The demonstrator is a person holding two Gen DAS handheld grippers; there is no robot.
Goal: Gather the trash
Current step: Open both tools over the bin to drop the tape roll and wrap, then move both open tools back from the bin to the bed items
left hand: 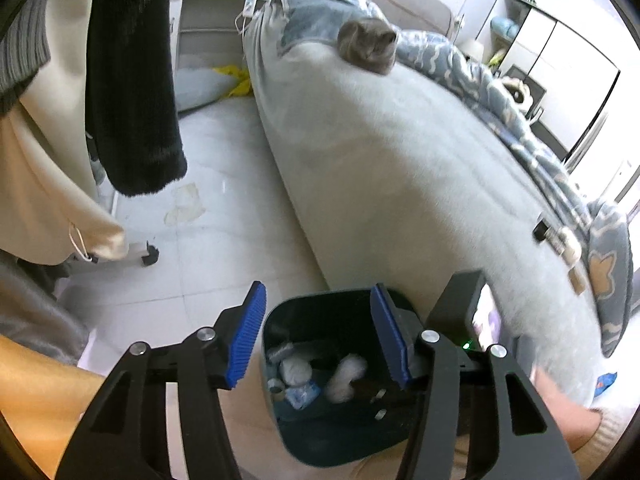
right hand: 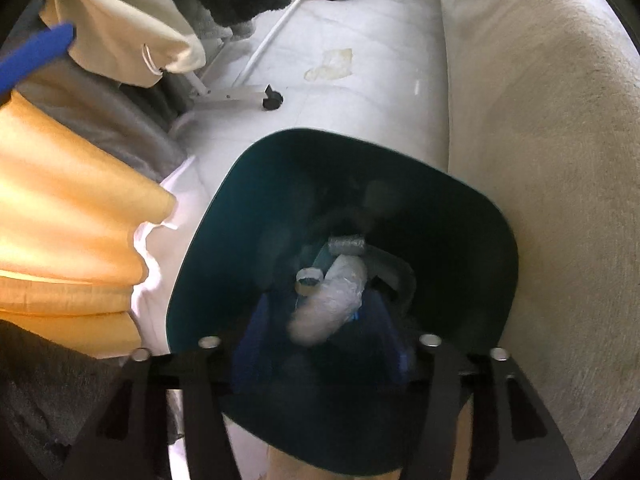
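Observation:
A dark teal trash bin (left hand: pixel 280 316) (right hand: pixel 208 240) stands on the floor against the bed. It holds white crumpled wads (left hand: pixel 346 370), a tape roll (right hand: pixel 309 280) and plastic wrap (left hand: pixel 302 396). My left gripper (left hand: pixel 318 292) hovers over the bin's rim, open, with nothing between its blue pads (left hand: pixel 246 340). My right gripper (right hand: pixel 318 300) points down into the bin, its jaws apart in the dark. A blurred white wad (right hand: pixel 330 302) shows between its fingers, not pressed by them. A stained paper scrap (left hand: pixel 185 204) (right hand: pixel 330 64) lies on the tiles.
The grey-covered bed (left hand: pixel 400 160) runs along the right, with a grey cat (left hand: pixel 368 46), a blue quilt (left hand: pixel 460 60) and small items (left hand: pixel 560 240) on it. A wheeled clothes rack (left hand: pixel 150 256) holds black (left hand: pixel 132 80) and cream garments (left hand: pixel 40 180). Orange fabric (right hand: pixel 60 220) lies at the left.

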